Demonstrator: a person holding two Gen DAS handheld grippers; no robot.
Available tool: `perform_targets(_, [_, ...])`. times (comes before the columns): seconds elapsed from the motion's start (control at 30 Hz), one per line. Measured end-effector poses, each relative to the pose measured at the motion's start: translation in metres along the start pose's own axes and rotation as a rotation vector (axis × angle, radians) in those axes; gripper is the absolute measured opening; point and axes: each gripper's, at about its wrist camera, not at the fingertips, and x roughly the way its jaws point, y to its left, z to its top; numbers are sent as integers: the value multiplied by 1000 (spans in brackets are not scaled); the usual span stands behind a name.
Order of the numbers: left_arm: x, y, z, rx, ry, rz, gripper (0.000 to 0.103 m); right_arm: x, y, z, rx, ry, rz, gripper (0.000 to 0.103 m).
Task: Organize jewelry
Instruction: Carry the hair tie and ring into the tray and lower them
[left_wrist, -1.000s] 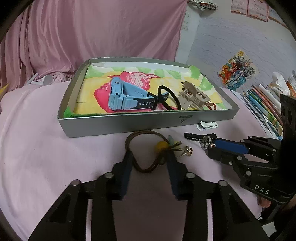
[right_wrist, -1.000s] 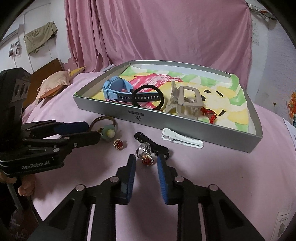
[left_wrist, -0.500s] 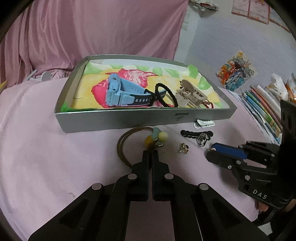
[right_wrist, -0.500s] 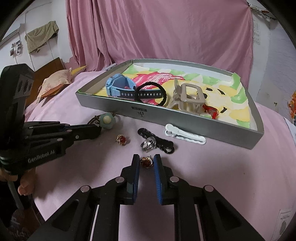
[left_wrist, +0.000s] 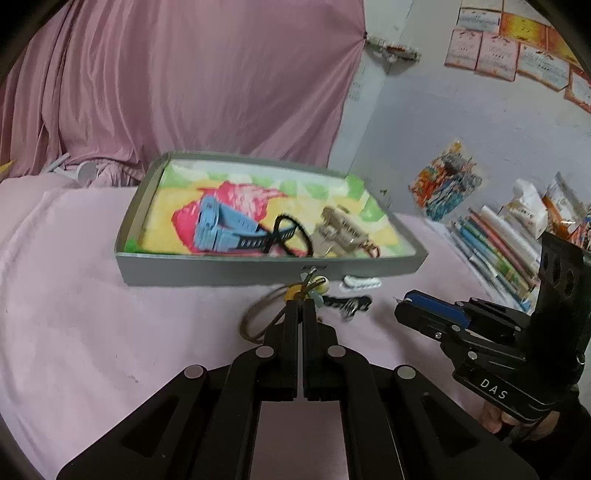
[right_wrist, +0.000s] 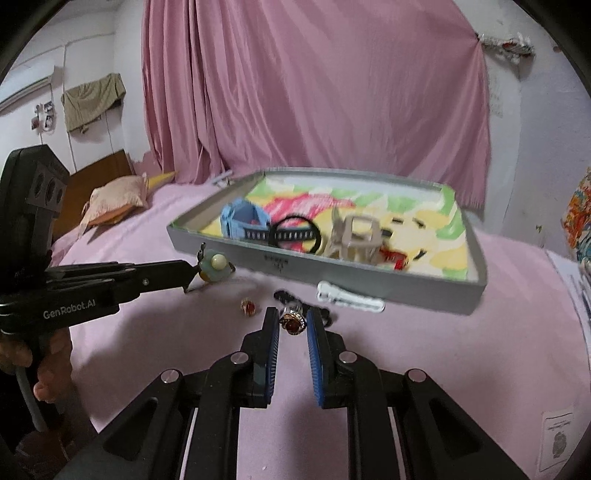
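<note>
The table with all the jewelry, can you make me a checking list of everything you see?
Surface: pink cloth.
Job's things: tray holds blue watch, black band, beige claw clip; white clip, small earring outside.
Clutter: books.
Grippers: left gripper shut on flower hair tie; right gripper shut on red-stone ring.
Cables: nothing seen.
Surroundings: pink curtain.

Both wrist cams look forward and down along your fingers (left_wrist: 295, 314), close over the pink bed (left_wrist: 92, 314). Both frame the grey tray (right_wrist: 369, 284); each sees the other gripper.
</note>
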Motion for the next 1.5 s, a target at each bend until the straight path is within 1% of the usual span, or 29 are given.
perform_targets(0.2, [-9,-7,17,-1,-75,-20,0,-13,-2,13,-17,-88,-27,14])
perform_targets(0.43, [-7,-17,45,24,-148,-29,0,-15,-11,36,-18,-150,-65,14])
perform_targets(0.63, [13,-18,68,26,-195,-45,0,-8,-26,56,-4,-186,-117,14])
perform_targets(0.77, [33,-14,75,18,-204,-47,0,1,-40,63,21,-190,-151,14])
perform_targets(0.9, [52,-10,78,-4,-181,-27,0,17,-55,65,52,-154,-185,14])
perform_targets(1.0, [65,-6,78,-29,-145,-5,0,29,-66,65,85,-112,-186,15])
perform_targets(1.17, [84,1,76,-58,-63,51,0,45,-79,61,130,-30,-197,14])
perform_targets(1.23, [91,3,75,-61,-24,67,0,50,-82,60,143,5,-196,15])
perform_targets(1.37, [100,3,71,-57,28,77,0,62,-89,55,164,87,-175,15])
perform_targets(1.5, [110,2,67,-50,79,97,0,70,-91,53,165,139,-164,15])
